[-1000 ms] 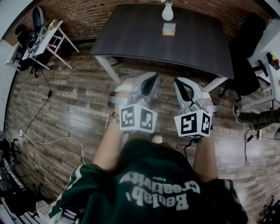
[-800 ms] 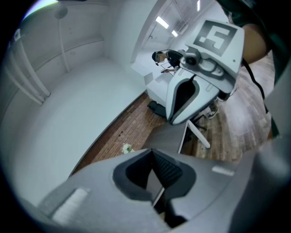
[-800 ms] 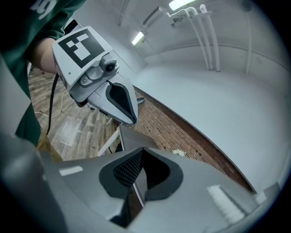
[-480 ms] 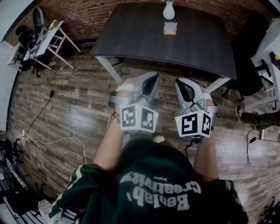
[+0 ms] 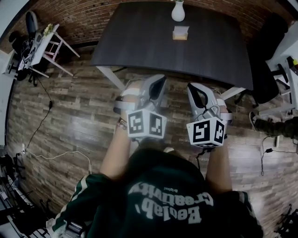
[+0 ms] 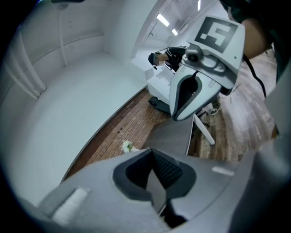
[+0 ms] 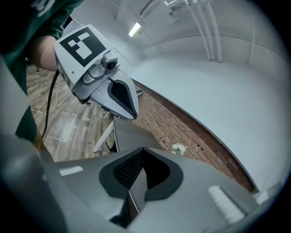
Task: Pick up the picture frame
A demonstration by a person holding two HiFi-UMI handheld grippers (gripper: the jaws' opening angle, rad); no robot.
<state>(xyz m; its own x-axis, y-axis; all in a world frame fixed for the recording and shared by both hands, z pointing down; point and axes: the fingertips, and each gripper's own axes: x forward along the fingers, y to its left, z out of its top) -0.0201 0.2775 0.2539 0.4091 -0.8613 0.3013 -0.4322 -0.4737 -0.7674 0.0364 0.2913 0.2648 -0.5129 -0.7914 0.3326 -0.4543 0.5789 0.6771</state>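
Both grippers hang over the wooden floor [image 5: 70, 116], short of the near edge of the dark table [image 5: 153, 46]. The picture frame [image 5: 179, 31] is well ahead of them. It is a small, pale, wood-coloured piece that stands near the table's far edge, just in front of a white vase [image 5: 178, 12], and it touches neither gripper. From my remote seat, the head view shows the left gripper [image 5: 160, 80] and the right gripper [image 5: 192, 87] side by side at chest height. Their tips are aimed toward the table, and the frame lies beyond and roughly between their lines.

In the left gripper view that gripper's jaws are brought together with nothing between them. The right gripper view shows the same on its side, pads meeting and empty. Neither gripper view shows the frame. Each catches only a corner of the table, a sprig of flowers [image 7: 179, 149] and the brick wall [image 5: 93, 16] behind.

Each gripper's marker cube [image 5: 146, 124] carries black-and-white square patterns but no words. Pale lettering runs across the person's green top [image 5: 167, 204], upside down in the head view. I can make out "Creativity" with a smaller "Original" nearby, and the other word is too unclear to give. A black office chair [image 5: 263, 65] stands at the table's right end.
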